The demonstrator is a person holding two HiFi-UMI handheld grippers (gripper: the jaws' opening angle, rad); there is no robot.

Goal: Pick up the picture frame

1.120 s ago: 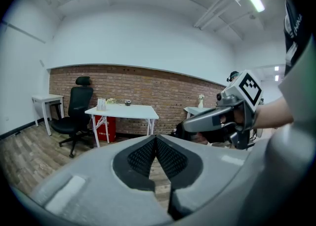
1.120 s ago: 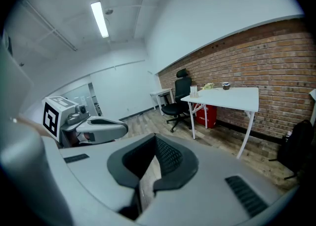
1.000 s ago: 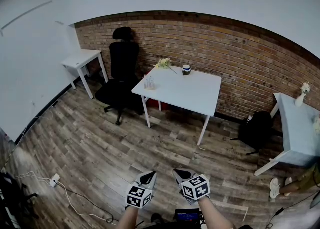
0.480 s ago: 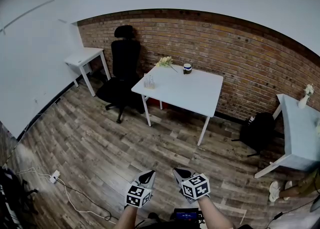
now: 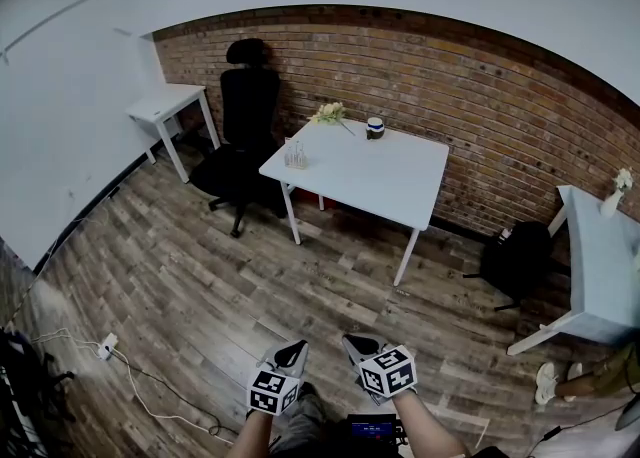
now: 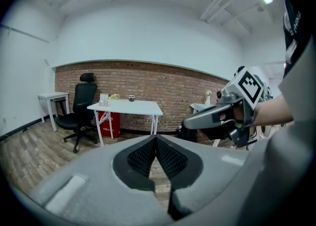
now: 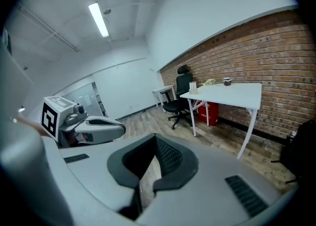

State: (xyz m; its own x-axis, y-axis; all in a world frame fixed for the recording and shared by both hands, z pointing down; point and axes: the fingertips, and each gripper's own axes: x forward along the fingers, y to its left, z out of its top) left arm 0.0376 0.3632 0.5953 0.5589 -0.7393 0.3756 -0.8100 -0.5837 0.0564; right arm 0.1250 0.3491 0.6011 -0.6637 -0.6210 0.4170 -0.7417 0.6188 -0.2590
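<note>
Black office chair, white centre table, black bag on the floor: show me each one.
black office chair (image 5: 248, 106), head view, backrest.
white centre table (image 5: 385, 174), head view, bare top.
black bag (image 5: 517, 258), head view, its body.

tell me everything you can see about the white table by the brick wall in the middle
The white table has a flat square top and thin white legs, smooth and painted-looking. It stands upright on the wood plank floor, close to the brick wall. Pale yellow flowers and a small dark jar sit near its back edge; a small clear stand, perhaps the picture frame, is at its front left corner. A black office chair stands at its left, and something red sits underneath.
</note>
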